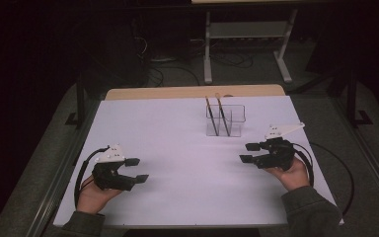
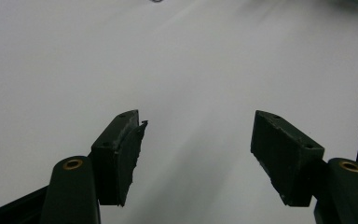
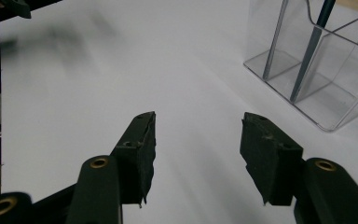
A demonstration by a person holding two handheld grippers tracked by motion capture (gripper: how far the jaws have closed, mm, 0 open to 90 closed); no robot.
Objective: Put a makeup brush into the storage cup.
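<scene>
A clear acrylic holder [image 1: 226, 121] with compartments stands on the white table [image 1: 177, 143], right of centre toward the back. Two thin dark brushes [image 1: 211, 116] lean upright in it. My left gripper [image 1: 138, 170] rests at the near left, open with nothing between its jaws, far from the holder. My right gripper [image 1: 247, 152] is open and empty at the near right, a short way in front of the holder and to its right. In the right gripper view the holder [image 3: 317, 79] sits up right beyond the open gripper [image 3: 199, 126], one brush [image 3: 310, 51] inside. The left gripper [image 2: 198, 128] faces bare table.
A wooden strip [image 1: 192, 92] runs along the table's far edge. Behind it on the dark floor stand the white legs of another table [image 1: 246, 44] and some cables [image 1: 172, 74]. A black cable [image 1: 343, 173] loops off the right gripper beside the table's right edge.
</scene>
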